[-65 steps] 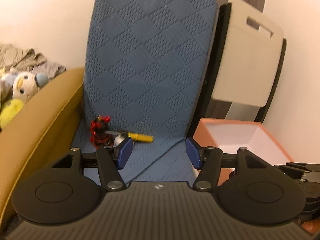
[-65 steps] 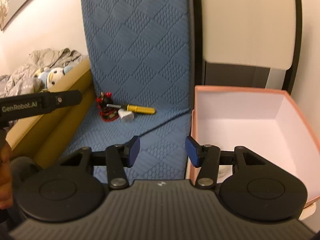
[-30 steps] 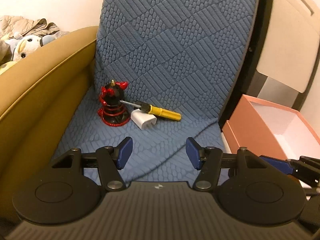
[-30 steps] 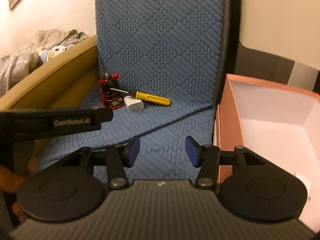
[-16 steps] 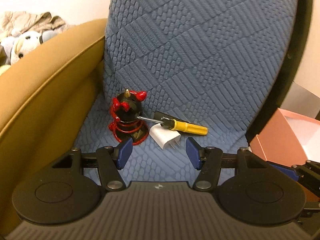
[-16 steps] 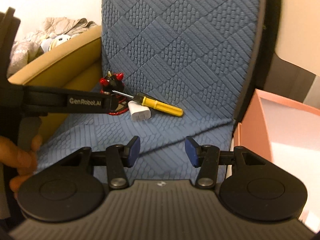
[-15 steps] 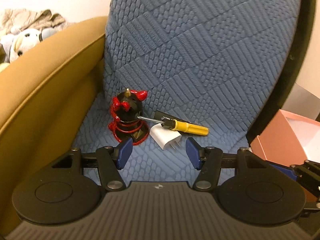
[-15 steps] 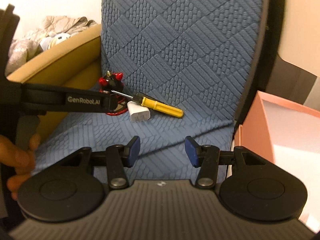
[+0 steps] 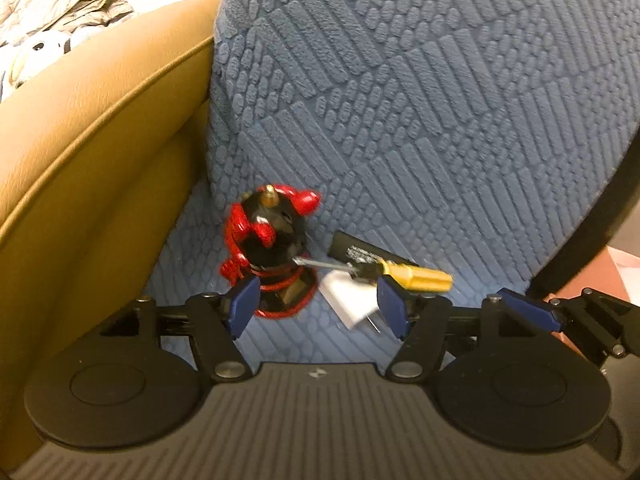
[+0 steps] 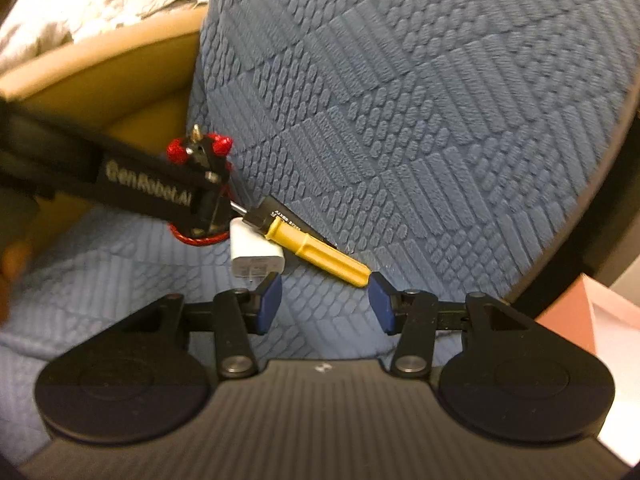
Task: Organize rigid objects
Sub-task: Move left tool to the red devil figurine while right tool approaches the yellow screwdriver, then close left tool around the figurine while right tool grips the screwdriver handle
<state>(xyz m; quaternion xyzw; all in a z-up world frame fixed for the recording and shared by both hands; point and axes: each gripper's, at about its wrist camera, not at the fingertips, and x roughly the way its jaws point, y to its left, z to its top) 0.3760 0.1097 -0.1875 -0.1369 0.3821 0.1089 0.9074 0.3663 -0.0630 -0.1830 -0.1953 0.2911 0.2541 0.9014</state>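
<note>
We are observing four small rigid items clustered on a blue quilted seat cushion [image 9: 420, 128], at the fold where its seat meets its upright back.

The red-and-black figurine [image 9: 270, 236] is standing upright at the left of the cluster. A yellow-handled screwdriver [image 9: 416, 278] is lying with its metal shaft pointing at the figurine and its handle running right. A white charger plug [image 9: 348, 300] is lying just near of the shaft, touching or almost touching it. A flat black item with white print [image 9: 356, 254] is lying just behind the screwdriver, against the cushion back.

We are finding the left tool [image 9: 314, 304] with its jaws opening; its blue pads are flanking the figurine's base and the plug in the left wrist view, and nothing is pressed between them. In the right wrist view this tool's arm is crossing in front of the figurine [image 10: 200, 148].

We are finding the right tool [image 10: 326, 300] with its jaws parted and gripping nothing; the screwdriver [image 10: 316, 248] handle end and the plug [image 10: 256, 254] are lying just beyond its pads.

A tan leather armrest [image 9: 92, 136] is bordering the cushion on the left. A pink box [image 10: 600, 320] is sitting at the far right edge, well apart from the cluster.
</note>
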